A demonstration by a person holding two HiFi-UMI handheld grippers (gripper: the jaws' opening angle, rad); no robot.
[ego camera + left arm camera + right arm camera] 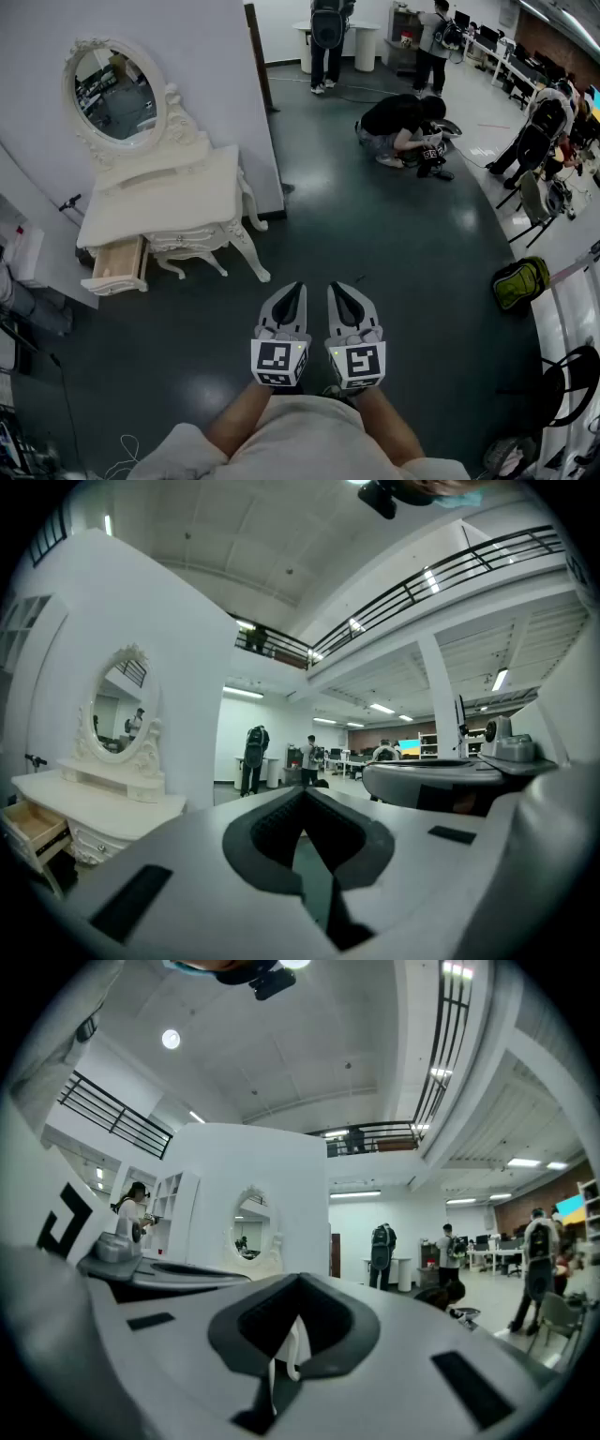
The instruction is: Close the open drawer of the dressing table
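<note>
Left hand-held gripper [294, 292]: jaws fully together, nothing between them. Right hand-held gripper [339, 292]: jaws together at tips, nothing between them. Both held level, side by side, over dark floor [403, 253], well apart from dressing table.
Dressing table [159, 197]: white, against wall, upper left in head view; oval mirror [114, 92] above.
Drawer [117, 264]: on left side of dressing table, pulled out, interior exposed.
Crouching person [398, 127] further back on floor.

We stand in an open-plan office hall, desks [495, 49] with monitors [410, 745], chairs [536, 199], mezzanine railing [441, 574] overhead, strip lights [242, 694], people [328, 42] wearing backpacks, dressing table [164, 197] staged against a white partition [192, 66].
</note>
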